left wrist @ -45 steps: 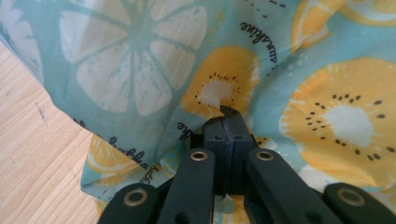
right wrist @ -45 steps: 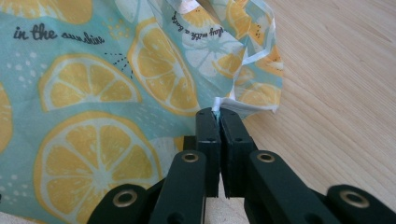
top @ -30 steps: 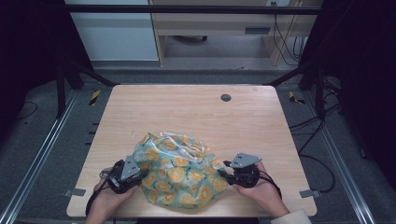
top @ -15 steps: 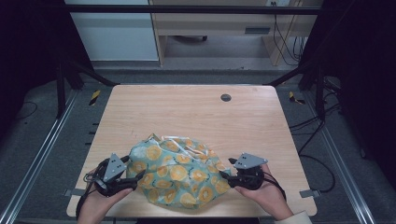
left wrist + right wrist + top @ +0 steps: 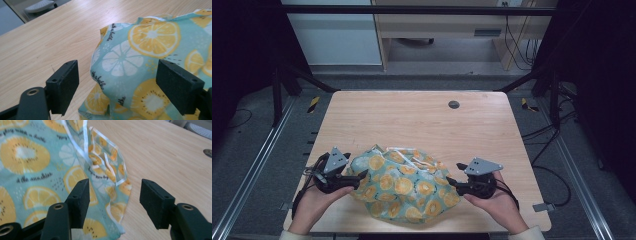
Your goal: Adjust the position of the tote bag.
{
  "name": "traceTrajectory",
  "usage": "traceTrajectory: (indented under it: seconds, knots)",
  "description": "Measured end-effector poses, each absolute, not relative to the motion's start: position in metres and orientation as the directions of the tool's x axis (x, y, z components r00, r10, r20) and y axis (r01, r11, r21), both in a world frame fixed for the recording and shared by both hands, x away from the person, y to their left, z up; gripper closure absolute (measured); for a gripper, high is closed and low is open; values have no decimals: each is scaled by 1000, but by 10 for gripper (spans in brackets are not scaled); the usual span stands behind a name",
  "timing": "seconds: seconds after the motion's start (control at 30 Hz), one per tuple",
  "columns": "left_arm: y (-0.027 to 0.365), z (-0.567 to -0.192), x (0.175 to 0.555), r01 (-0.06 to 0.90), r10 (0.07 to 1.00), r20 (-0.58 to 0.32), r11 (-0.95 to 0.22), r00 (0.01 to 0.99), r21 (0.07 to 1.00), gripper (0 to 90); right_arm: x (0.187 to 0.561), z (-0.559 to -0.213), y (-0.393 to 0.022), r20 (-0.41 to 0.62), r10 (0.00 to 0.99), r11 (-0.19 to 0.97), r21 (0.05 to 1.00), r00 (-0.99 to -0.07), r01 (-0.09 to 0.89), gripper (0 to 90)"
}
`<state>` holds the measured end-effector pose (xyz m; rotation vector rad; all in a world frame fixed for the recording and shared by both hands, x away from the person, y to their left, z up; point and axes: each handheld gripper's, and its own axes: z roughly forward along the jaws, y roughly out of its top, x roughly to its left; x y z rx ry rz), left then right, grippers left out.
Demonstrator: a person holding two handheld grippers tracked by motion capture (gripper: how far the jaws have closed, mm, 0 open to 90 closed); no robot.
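The teal cloth printed with orange slices (image 5: 404,187) is lying in a rumpled mound at the lower centre of the high view, on the near part of the wooden table (image 5: 412,120), white edging showing along its top. At its left edge the left gripper (image 5: 360,176) is hanging with jaws that have just been opening, cloth bulging between them in its own view but not pinched. At the lower right, the right gripper (image 5: 451,181) is sitting released too, its jaws straddling the cloth's hem.
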<state>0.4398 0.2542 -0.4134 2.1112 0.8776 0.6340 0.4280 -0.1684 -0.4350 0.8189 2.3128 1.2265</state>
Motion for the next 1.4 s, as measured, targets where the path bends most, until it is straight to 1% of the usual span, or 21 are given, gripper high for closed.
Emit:
traceTrajectory:
  seconds: [0.03,0.1,0.17,0.2,0.23,0.3,0.43,0.5,0.57,0.6,0.63,0.67,0.77,0.8,0.83,0.97,1.07,1.1,1.23,1.3,1.4]
  knots:
    - [254,-416,442,390,751,131,-475,647,789,187,429,-432,-168,-54,656,429,848,-753,312,406]
    - [251,-422,446,404,735,119,-492,668,771,187,432,-428,-165,-26,647,412,853,-762,321,393]
    - [247,-431,449,425,722,82,-490,687,761,186,434,-423,-159,-22,630,412,857,-776,309,381]
    - [245,-434,449,424,717,84,-498,692,756,186,436,-421,-153,-3,611,405,860,-791,310,362]
    - [243,-437,449,416,713,92,-503,695,758,197,436,-420,-148,13,594,399,863,-805,309,347]
    - [241,-440,449,420,705,79,-504,705,755,224,437,-422,-139,30,563,409,858,-826,310,313]
    - [239,-444,448,416,695,74,-508,715,754,324,435,-427,-120,63,498,435,845,-865,312,244]
    - [239,-445,446,412,700,83,-507,709,757,441,433,-428,-113,69,476,445,841,-876,308,221]
    - [238,-446,445,403,697,96,-516,711,756,529,430,-431,-108,81,463,454,833,-883,315,200]
    - [238,-445,445,399,695,100,-519,712,756,604,430,-433,-106,80,461,472,821,-884,320,188]
    - [237,-445,445,398,697,103,-518,710,757,634,429,-435,-104,80,460,480,816,-885,323,184]
    - [237,-444,444,396,696,100,-514,711,761,701,429,-439,-103,83,454,486,812,-887,324,179]
    - [235,-440,441,369,687,116,-515,717,774,836,429,-448,-99,89,454,506,794,-887,338,190]
    - [235,-438,439,356,685,128,-517,717,778,862,429,-451,-98,87,451,512,790,-888,338,234]
    - [235,-436,437,345,686,134,-513,715,786,869,429,-453,-97,79,449,519,788,-890,331,287]
    - [237,-427,427,314,682,130,-488,720,815,878,428,-456,-99,64,445,536,780,-893,323,446]
    - [237,-419,418,281,670,145,-486,728,828,881,426,-455,-105,47,440,535,788,-897,304,614]
    - [238,-418,417,271,665,153,-489,731,829,881,425,-454,-107,44,442,533,791,-896,302,652]
    - [242,-408,409,235,667,163,-465,727,854,885,426,-448,-114,17,464,514,809,-886,285,741]
    - [243,-405,404,215,669,173,-455,722,864,888,424,-441,-119,-8,471,508,820,-882,263,811]
    - [247,-400,394,159,657,210,-456,724,876,889,418,-432,-124,-40,467,504,833,-883,229,836]
